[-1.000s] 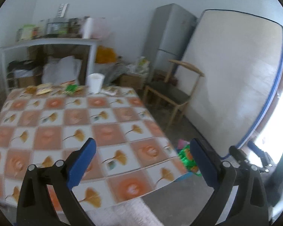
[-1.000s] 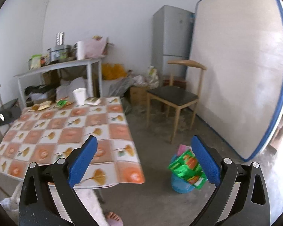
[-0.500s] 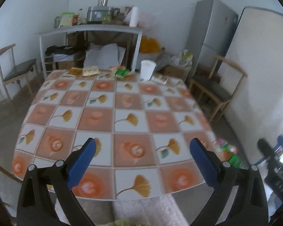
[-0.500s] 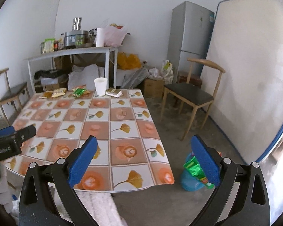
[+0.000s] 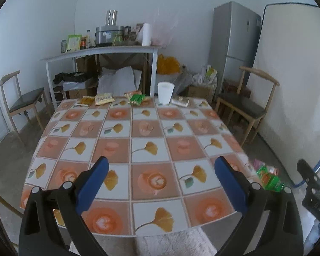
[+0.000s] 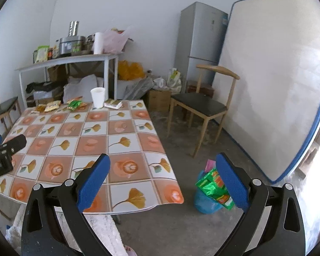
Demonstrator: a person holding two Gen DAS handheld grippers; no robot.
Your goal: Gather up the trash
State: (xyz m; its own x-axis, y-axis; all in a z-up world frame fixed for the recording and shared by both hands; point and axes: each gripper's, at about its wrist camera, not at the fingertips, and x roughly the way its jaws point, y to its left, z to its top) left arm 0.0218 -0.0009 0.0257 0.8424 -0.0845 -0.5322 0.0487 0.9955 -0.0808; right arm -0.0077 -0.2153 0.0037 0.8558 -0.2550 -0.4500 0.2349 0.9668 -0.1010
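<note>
Both the left gripper [image 5: 160, 168] and the right gripper [image 6: 162, 166] are spread wide and hold nothing. Crinkled yellow and green wrappers [image 5: 136, 98], a white cup [image 5: 165, 92] and a small packet [image 5: 180, 101] lie along the table's [image 5: 143, 149] far edge. On the floor to the right, a blue bin [image 6: 204, 202] brims with shiny green wrappers.

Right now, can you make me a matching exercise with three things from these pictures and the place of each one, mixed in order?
Things:
1. white paper cup
2. blue trash bin
3. white paper towel roll

Places:
A. on the grey shelf table by the wall
B. on the floor beside the dining table
C. at the far edge of the tiled tablecloth

Pairs: 1-C, 2-B, 3-A
</note>
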